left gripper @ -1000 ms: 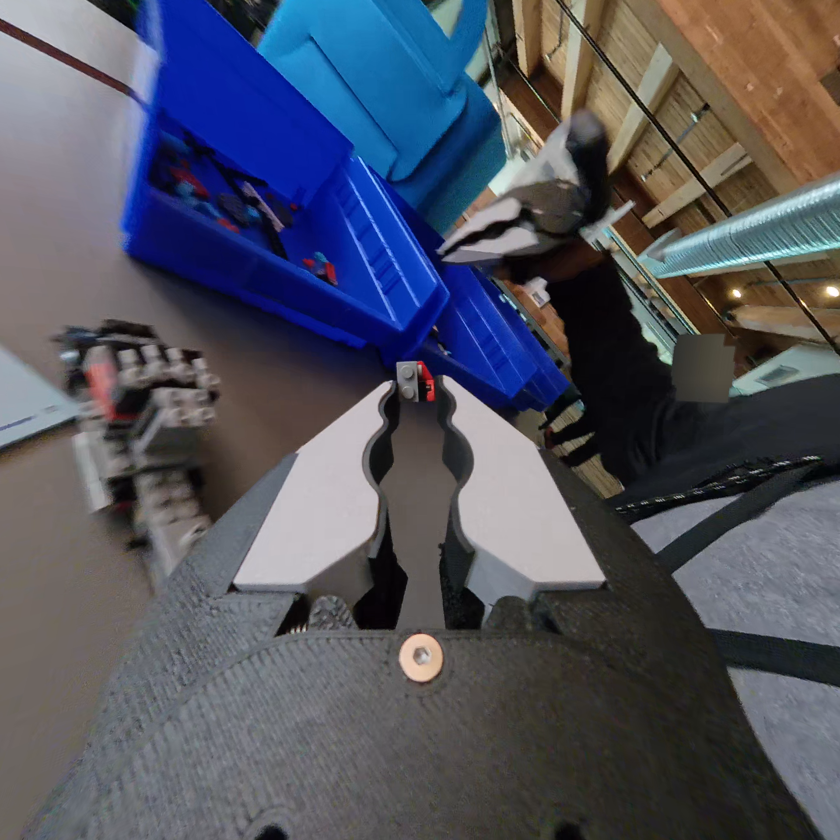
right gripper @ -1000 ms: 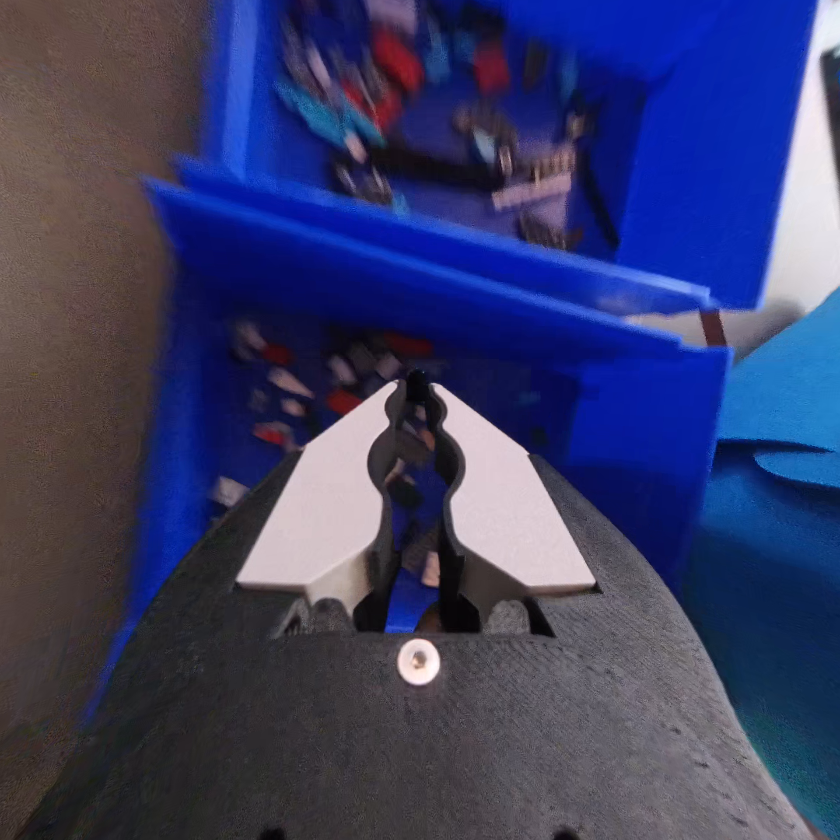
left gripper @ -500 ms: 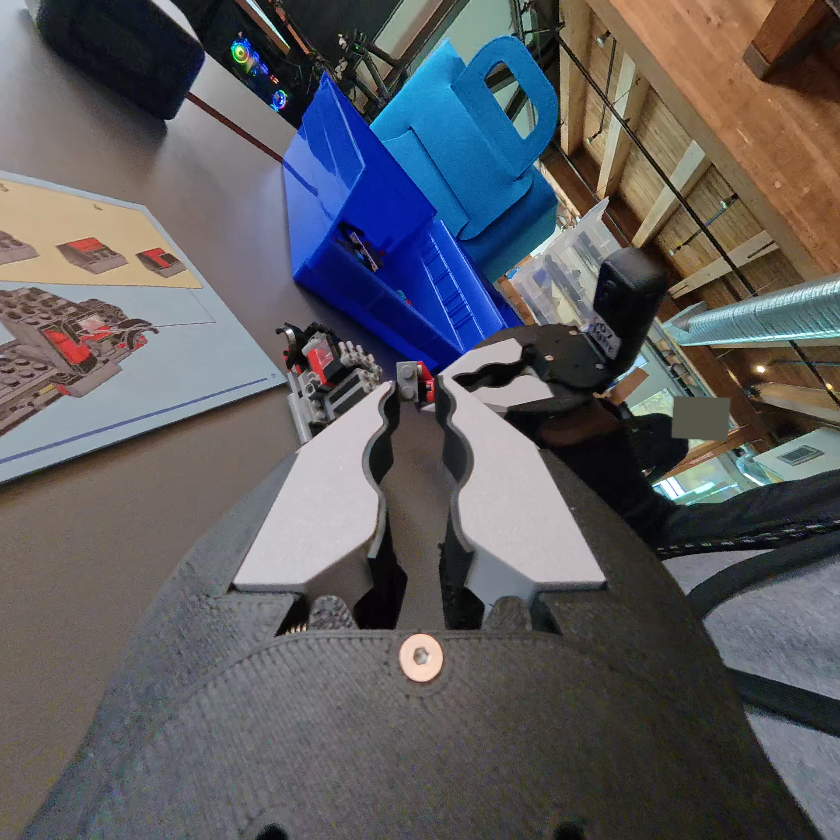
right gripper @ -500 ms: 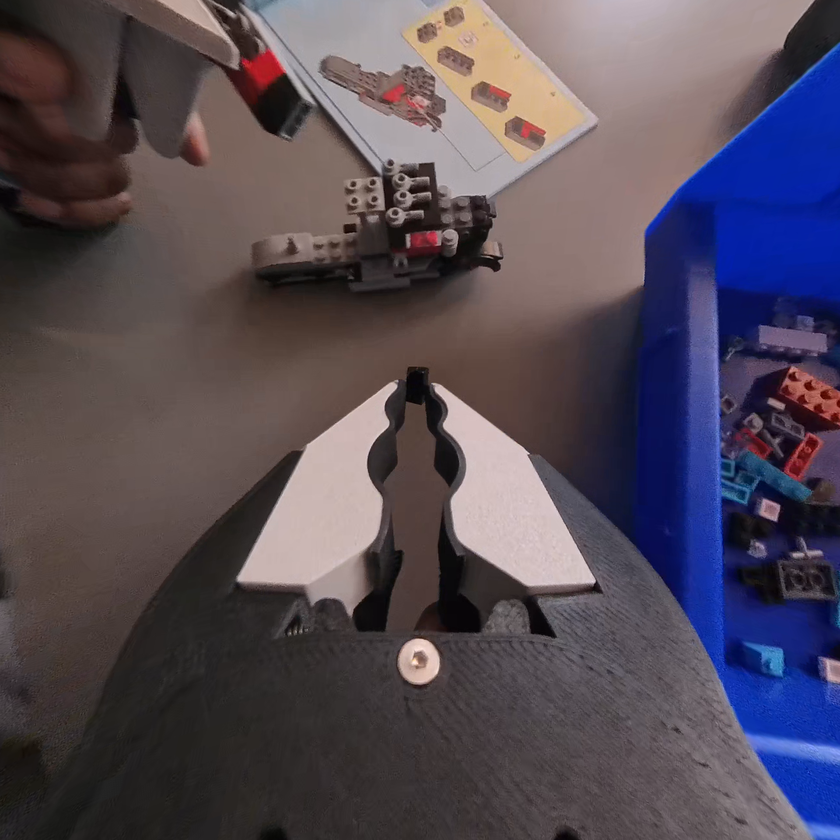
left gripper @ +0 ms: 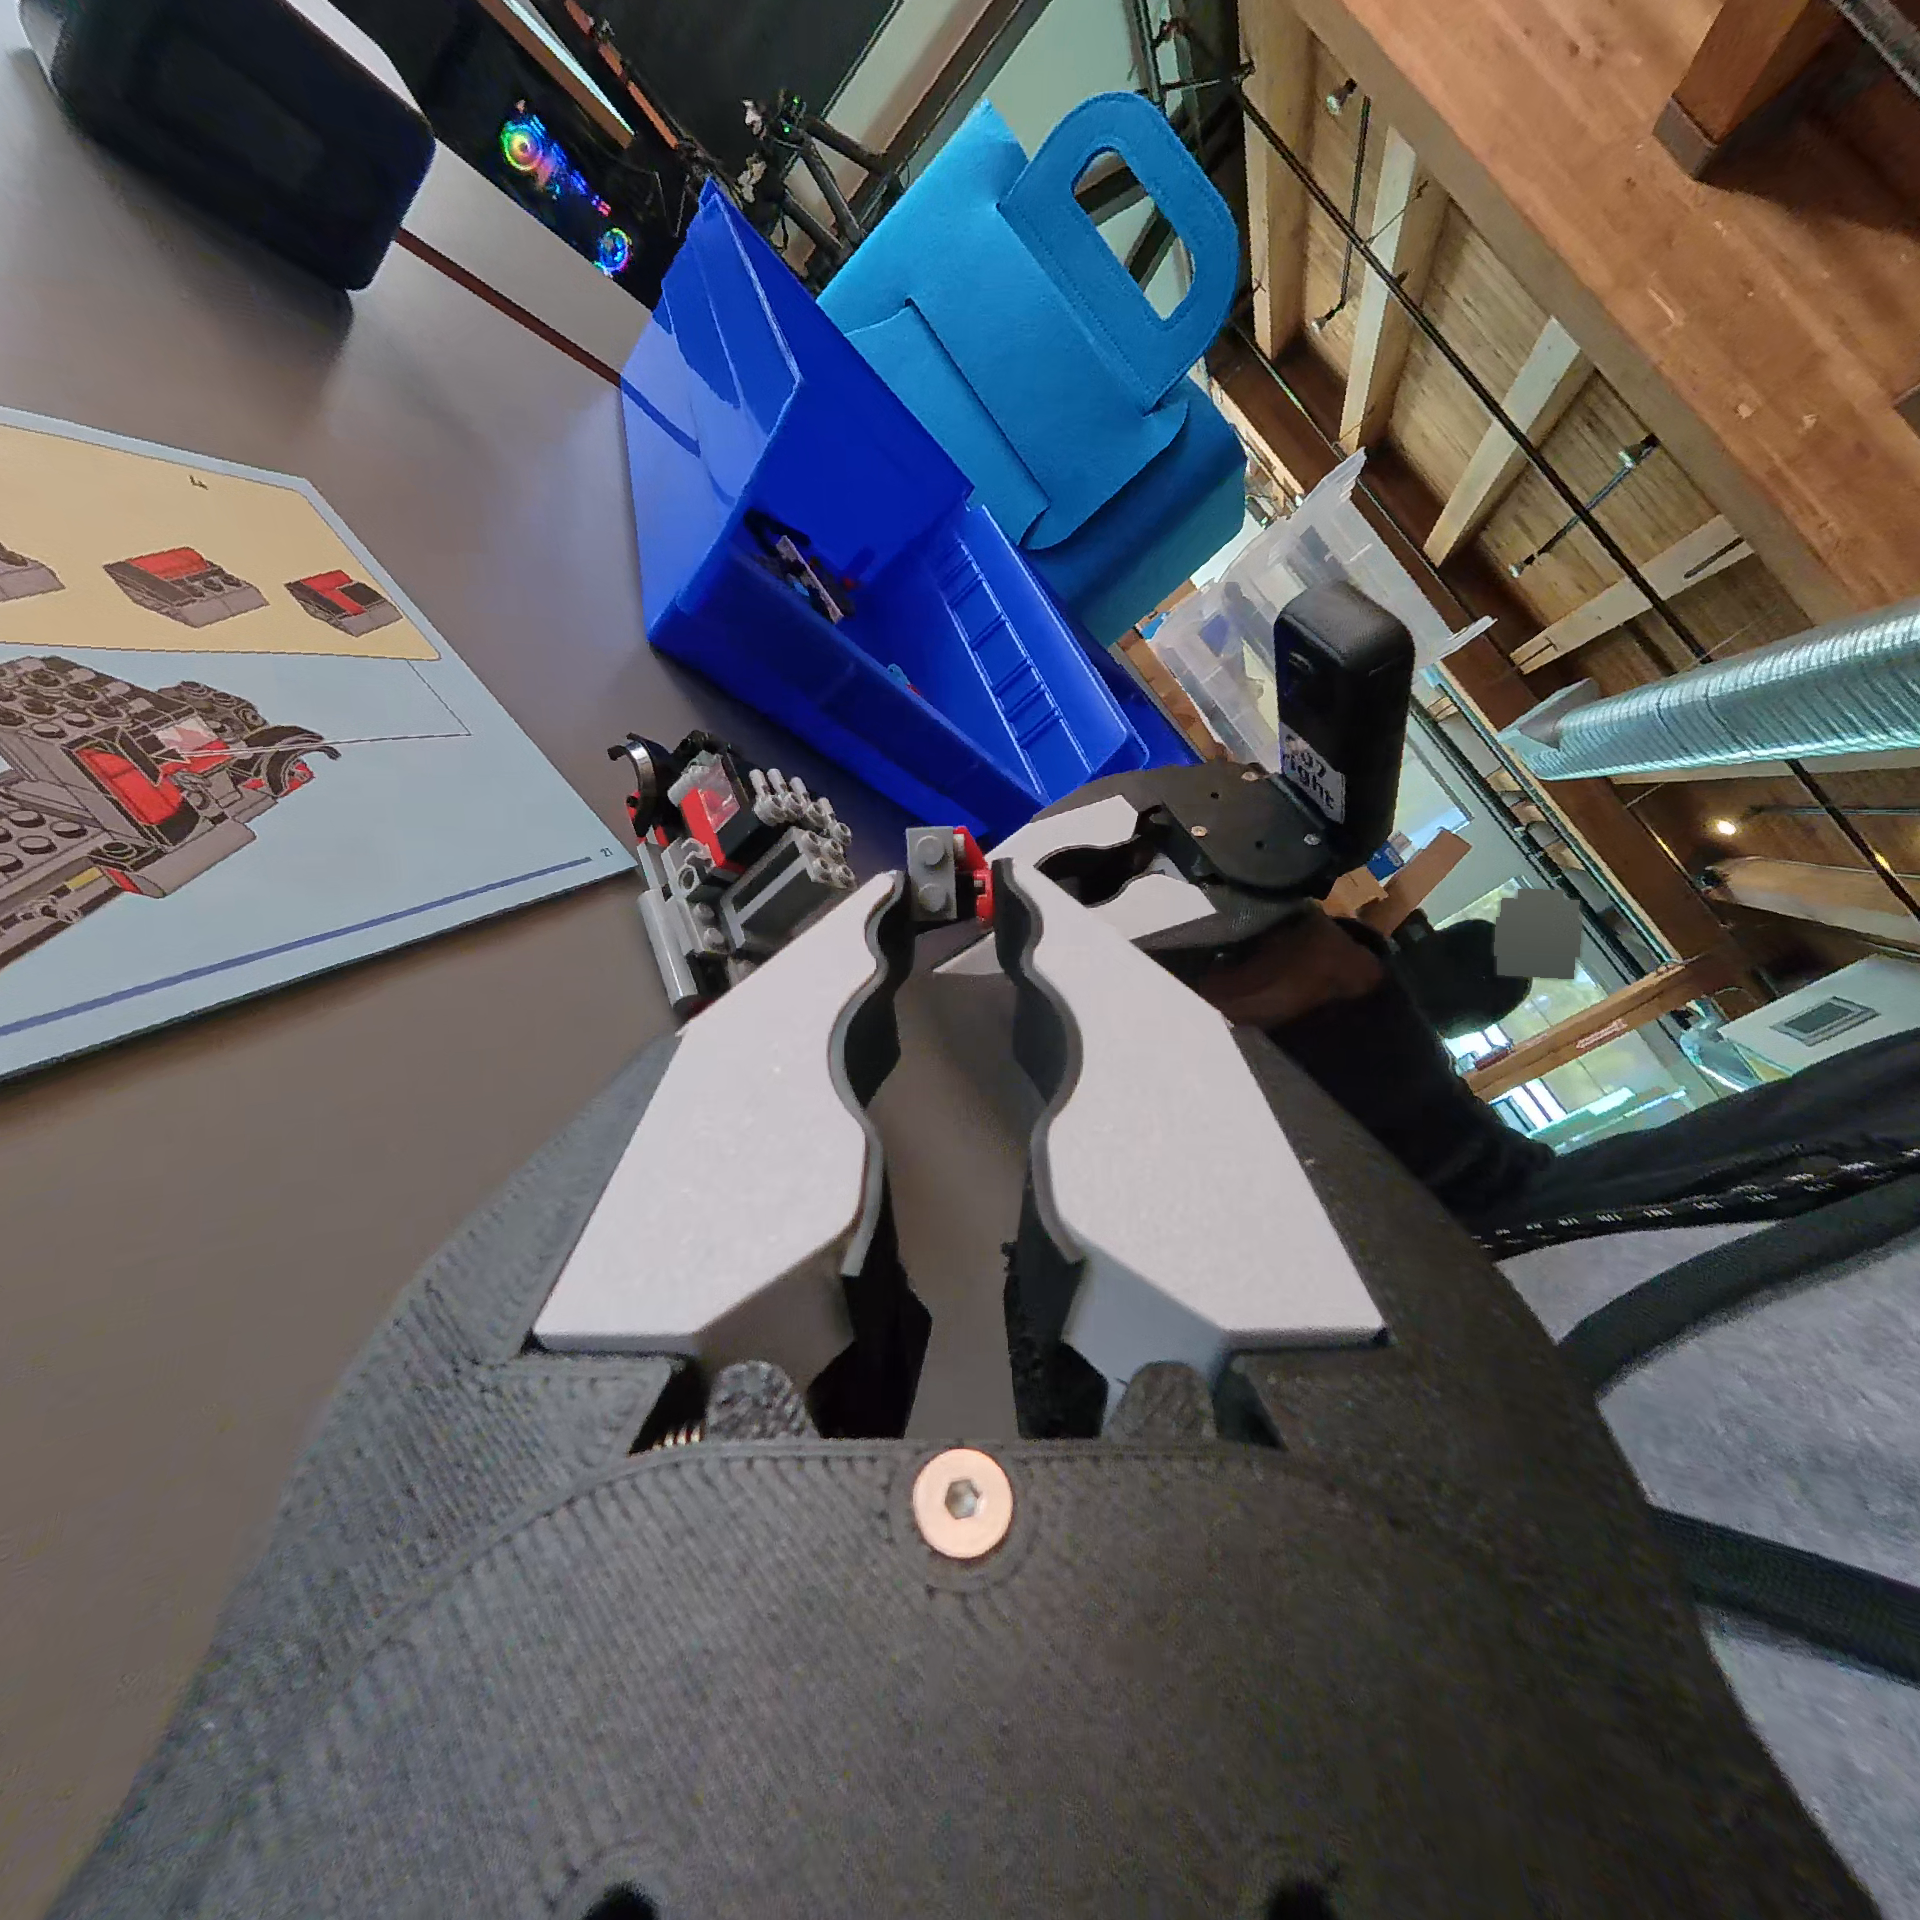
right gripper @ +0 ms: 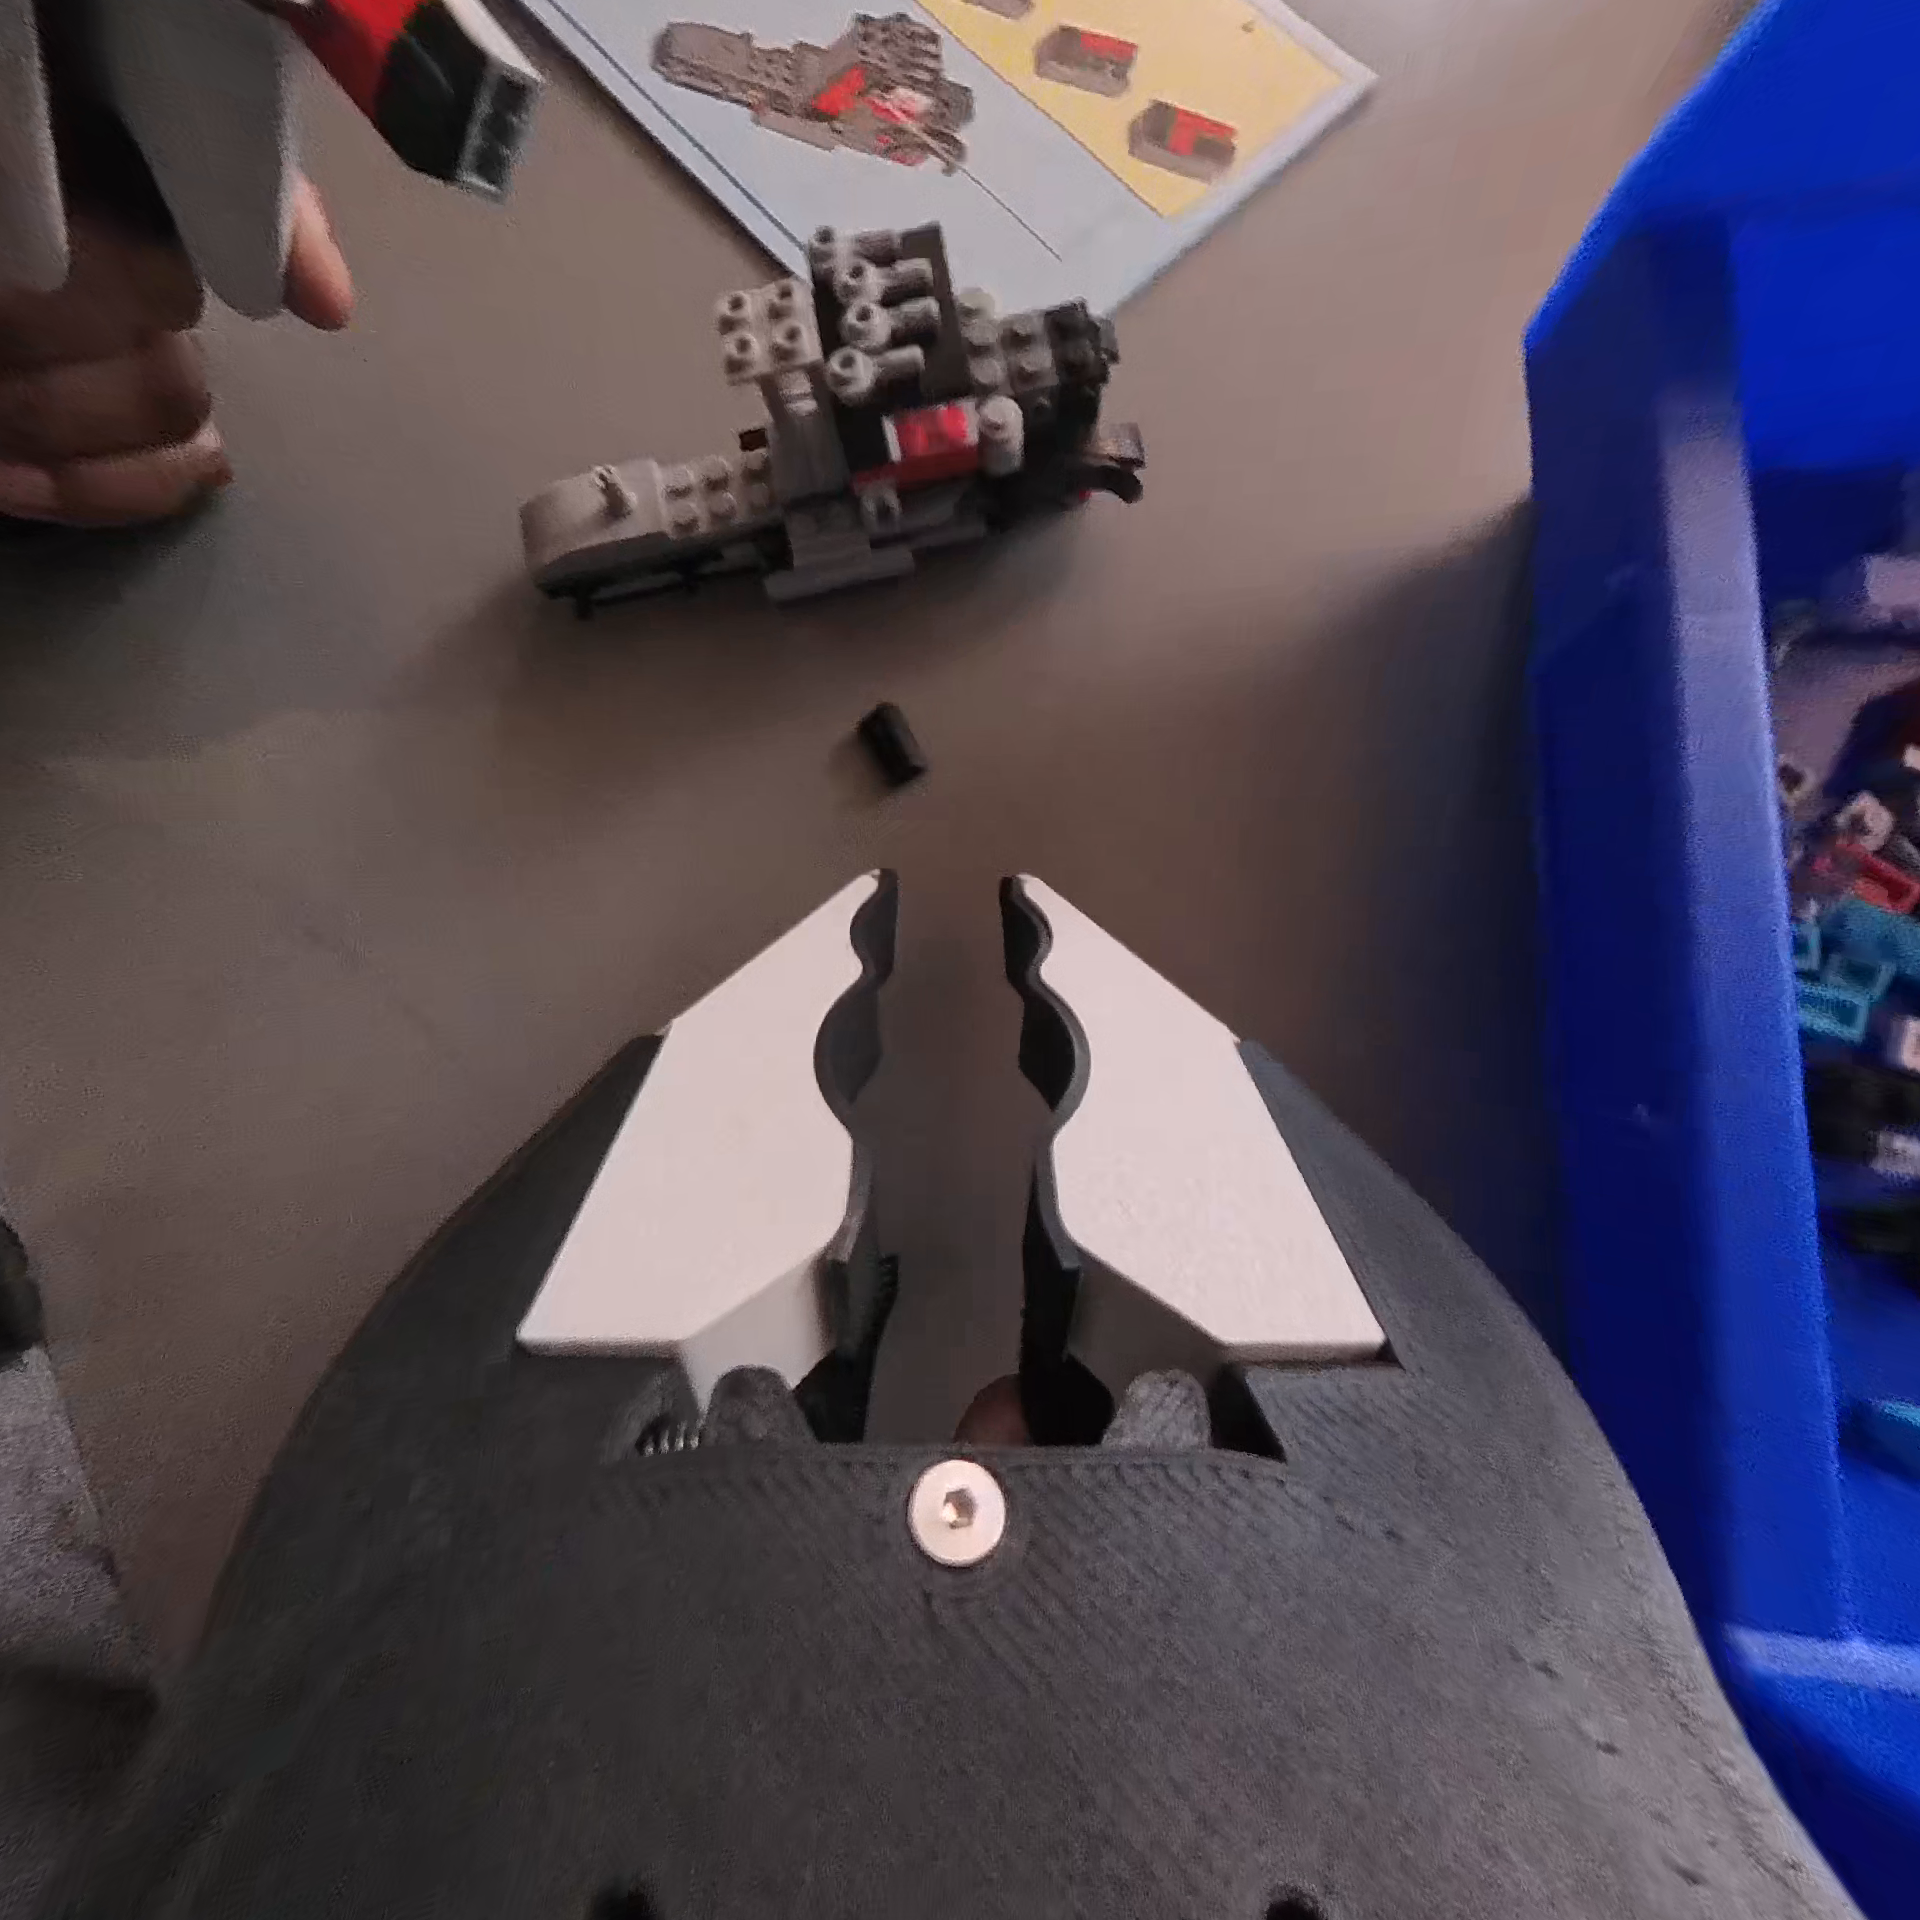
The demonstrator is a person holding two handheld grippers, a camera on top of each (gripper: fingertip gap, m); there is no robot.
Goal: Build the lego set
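1. Two grippers over brown table.
2. Left gripper: jaws nearly closed, pinching small grey-red brick at tips.
3. Right gripper: jaws parted, empty; black peg lies on table just ahead.
4. Model beyond peg, beside manual; blue bin to right.

Sharp and bright in the left wrist view, with daylight from windows far right and a glossy sheen on the blue bin. Strong wide-angle bending at the edges, tilting ceiling beams and duct. Softer and dimmer in the right wrist view: motion blur on the lego model, the instruction sheet and the bin's loose bricks. Faint, diffuse shadows on the dark table
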